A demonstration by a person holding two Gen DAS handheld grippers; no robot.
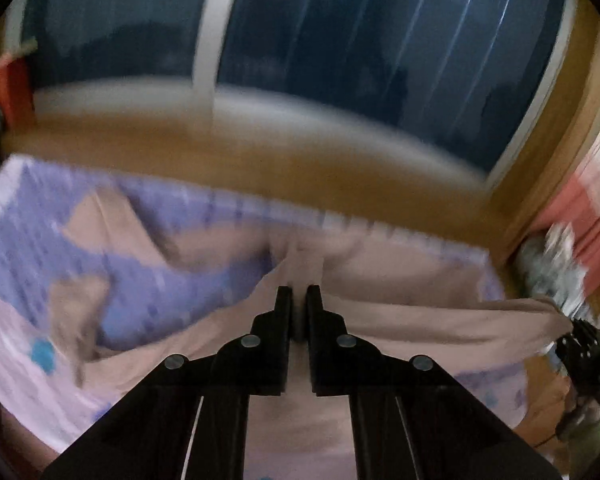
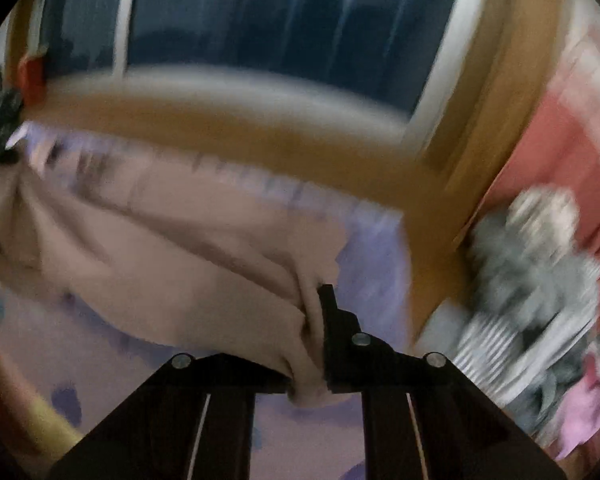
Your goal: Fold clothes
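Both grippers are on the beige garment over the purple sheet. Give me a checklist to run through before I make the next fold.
1. Left gripper clamped on the beige garment: ok, cloth sits between its fingers.
2. Right gripper clamped on the same garment: ok, cloth bunched in it.
3. Edge between the two grippers taut: ok, it runs straight across.
4. Rest of the garment lying flat: not ok, a flap is crumpled on the purple sheet.
5. Grey clothes pile apart from the garment: ok.
6. Sharp view: not ok, both blurred.
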